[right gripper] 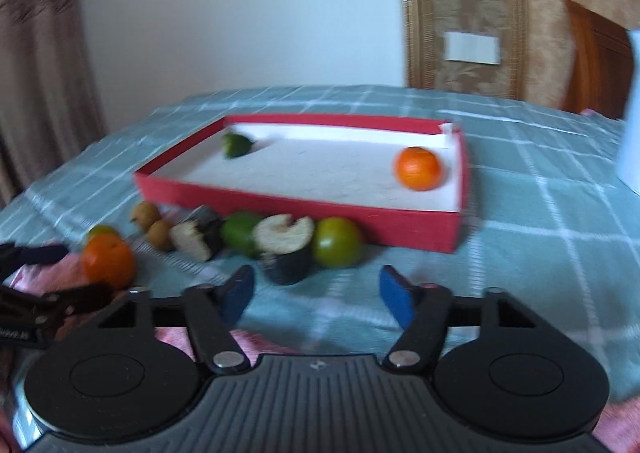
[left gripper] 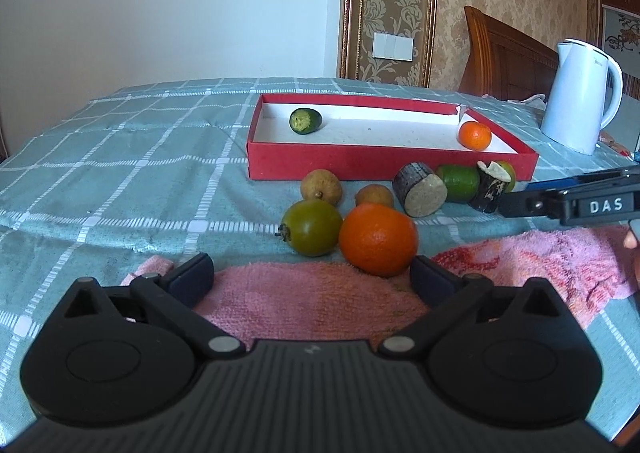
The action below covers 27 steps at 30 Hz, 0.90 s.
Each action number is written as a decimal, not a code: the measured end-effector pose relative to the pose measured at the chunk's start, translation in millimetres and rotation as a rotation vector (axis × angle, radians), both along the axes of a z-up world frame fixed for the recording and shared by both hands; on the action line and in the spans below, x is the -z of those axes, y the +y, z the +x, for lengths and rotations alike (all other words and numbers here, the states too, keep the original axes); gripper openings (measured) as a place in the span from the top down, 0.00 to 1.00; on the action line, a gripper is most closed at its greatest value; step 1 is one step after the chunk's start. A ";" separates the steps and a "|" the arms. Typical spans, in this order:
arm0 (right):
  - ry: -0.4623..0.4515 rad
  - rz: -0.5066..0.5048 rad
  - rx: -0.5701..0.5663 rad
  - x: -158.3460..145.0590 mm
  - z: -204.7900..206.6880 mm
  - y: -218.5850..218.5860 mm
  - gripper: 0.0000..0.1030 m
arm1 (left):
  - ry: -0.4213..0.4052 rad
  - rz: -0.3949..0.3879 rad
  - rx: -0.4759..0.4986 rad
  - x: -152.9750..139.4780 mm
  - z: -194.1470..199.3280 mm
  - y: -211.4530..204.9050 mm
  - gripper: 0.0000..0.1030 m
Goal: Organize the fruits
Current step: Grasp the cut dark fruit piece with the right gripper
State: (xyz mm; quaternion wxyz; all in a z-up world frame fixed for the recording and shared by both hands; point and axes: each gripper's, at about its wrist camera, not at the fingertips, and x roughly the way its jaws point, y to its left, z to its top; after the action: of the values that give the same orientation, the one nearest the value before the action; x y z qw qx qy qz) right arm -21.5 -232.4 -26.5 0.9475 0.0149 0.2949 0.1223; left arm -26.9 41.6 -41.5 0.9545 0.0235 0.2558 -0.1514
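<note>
A red tray (left gripper: 360, 163) (right gripper: 400, 219) holds a small green fruit (left gripper: 305, 120) (right gripper: 236, 144) at its left and a small orange (left gripper: 474, 135) (right gripper: 418, 168) at its right. In front of it lie a large orange (left gripper: 377, 238) (right gripper: 108, 260), a green-brown fruit (left gripper: 311, 228), two brown fruits (left gripper: 321, 186), a lime (left gripper: 458, 182) (right gripper: 240, 231), another green fruit (right gripper: 338, 242) and two dark cut cane pieces (left gripper: 419, 190) (right gripper: 286, 249). My left gripper (left gripper: 312, 277) is open just before the large orange. My right gripper (right gripper: 316, 293) is open, empty, just before the nearer cane piece.
A pink towel (left gripper: 320, 301) lies under the left gripper on a teal checked tablecloth (left gripper: 120, 173). A white kettle (left gripper: 580, 97) stands at the right, behind the tray. A wooden headboard (left gripper: 504, 49) is behind the table.
</note>
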 end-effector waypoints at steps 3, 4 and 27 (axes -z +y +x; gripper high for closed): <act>-0.008 -0.036 -0.030 1.0 3.0 9.6 0.53 | 0.000 0.000 0.000 0.1 -0.2 -0.1 0.00; -0.013 -0.046 -0.039 1.4 3.7 11.9 0.55 | 0.000 0.000 0.000 0.1 -0.2 -0.1 0.00; -0.016 -0.103 -0.004 6.3 11.0 24.2 0.70 | 0.001 0.006 0.002 0.7 0.8 -0.6 0.00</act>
State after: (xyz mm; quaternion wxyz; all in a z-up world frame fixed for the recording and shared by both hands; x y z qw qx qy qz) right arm -10.4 -208.2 -32.8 0.9492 -0.0356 0.2931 0.1087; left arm -26.1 40.9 -42.2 0.9542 0.0264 0.2566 -0.1517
